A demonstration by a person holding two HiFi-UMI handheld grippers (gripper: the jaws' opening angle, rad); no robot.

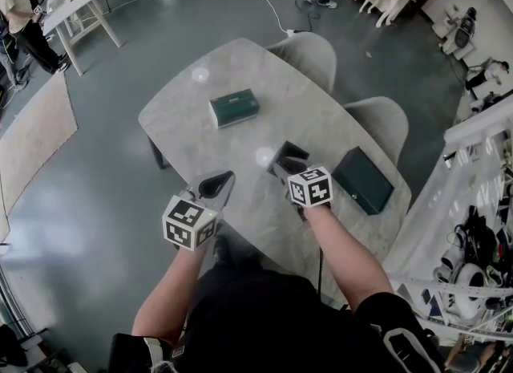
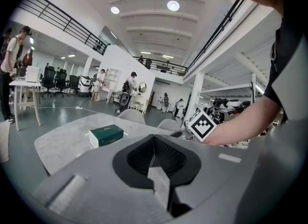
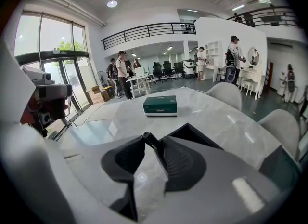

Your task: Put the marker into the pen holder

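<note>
On the marble table (image 1: 192,131) a black square pen holder (image 1: 292,153) stands just beyond my right gripper (image 1: 282,163). In the right gripper view a thin black marker (image 3: 150,143) leans between the jaws of the right gripper (image 3: 146,140). It lies against the right-hand pad, and bare table shows in the gap beside it. The jaws stand open, and the pen holder (image 3: 193,132) sits just past them to the right. My left gripper (image 1: 221,179) hovers at the table's near edge. The left gripper (image 2: 154,140) is shut, its pads meeting with nothing between them.
A green box (image 1: 233,108) lies toward the far side of the table, and a dark green box (image 1: 363,179) lies at the right. Two grey chairs (image 1: 311,55) stand behind the table. People and desks are far off across the hall.
</note>
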